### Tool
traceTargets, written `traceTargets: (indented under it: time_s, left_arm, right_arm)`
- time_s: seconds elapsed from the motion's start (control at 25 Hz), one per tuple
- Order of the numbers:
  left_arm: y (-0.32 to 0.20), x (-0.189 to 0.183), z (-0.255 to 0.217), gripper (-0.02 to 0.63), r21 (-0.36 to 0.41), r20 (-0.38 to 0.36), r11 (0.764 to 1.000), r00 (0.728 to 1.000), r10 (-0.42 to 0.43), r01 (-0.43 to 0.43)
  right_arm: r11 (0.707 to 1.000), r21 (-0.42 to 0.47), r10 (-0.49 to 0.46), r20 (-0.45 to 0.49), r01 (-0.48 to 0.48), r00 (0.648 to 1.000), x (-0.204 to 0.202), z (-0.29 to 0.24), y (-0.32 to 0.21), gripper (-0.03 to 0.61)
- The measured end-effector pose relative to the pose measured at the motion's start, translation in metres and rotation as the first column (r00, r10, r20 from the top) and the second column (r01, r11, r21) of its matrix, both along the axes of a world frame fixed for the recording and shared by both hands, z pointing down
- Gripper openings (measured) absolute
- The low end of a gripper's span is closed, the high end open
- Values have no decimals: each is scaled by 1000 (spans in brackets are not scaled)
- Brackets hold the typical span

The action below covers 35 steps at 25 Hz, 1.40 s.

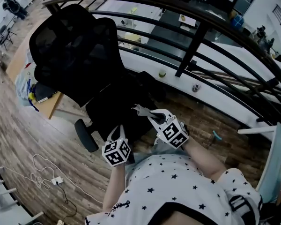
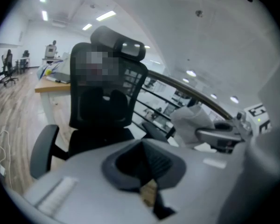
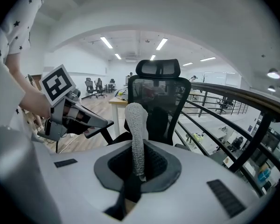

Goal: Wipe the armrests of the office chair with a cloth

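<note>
Head view: the office chair [image 1: 79,64] stands just beyond both grippers. Its grey armrest [image 1: 85,135] runs near-to-far, just left of the left gripper [image 1: 117,136].

Left gripper view: jaws together, nothing between them.

Right gripper view: the right gripper [image 3: 135,171] is clamped on the upright cloth [image 3: 137,129], with the chair straight ahead and a railing [image 3: 233,97] to the right.

Head view steeply down; both gripper views level, toward shared chair [image 1: 75,55].
</note>
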State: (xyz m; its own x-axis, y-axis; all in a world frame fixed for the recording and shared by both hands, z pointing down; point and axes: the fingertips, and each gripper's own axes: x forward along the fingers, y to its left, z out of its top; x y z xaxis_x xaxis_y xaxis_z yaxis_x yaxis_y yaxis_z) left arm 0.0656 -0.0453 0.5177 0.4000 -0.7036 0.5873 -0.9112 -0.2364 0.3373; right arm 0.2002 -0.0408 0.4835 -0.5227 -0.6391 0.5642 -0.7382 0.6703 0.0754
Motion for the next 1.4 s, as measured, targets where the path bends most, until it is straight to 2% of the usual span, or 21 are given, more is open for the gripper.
traceTargets:
  time_s: [0.28, 0.64, 1.0, 1.4]
  left_arm:
    - [3, 40, 7, 6, -15, 8, 999, 999, -47, 47]
    - [5, 50, 6, 8, -27, 26, 996, 997, -79, 80]
    - [4, 64, 20, 8, -62, 29, 996, 997, -66, 68]
    - [-22, 72, 24, 8, -61, 6, 997, 999, -52, 52]
  right_arm:
    - [1000, -5, -14, 11, 14, 1000, 53, 8, -8, 26]
    - [1000, -17, 3, 25, -2, 1000, 82, 19, -24, 25]
    - [999, 27, -46, -26, 47, 999, 86, 21, -61, 26]
    - [998, 23, -61, -63, 62, 996, 85, 30, -101, 25]
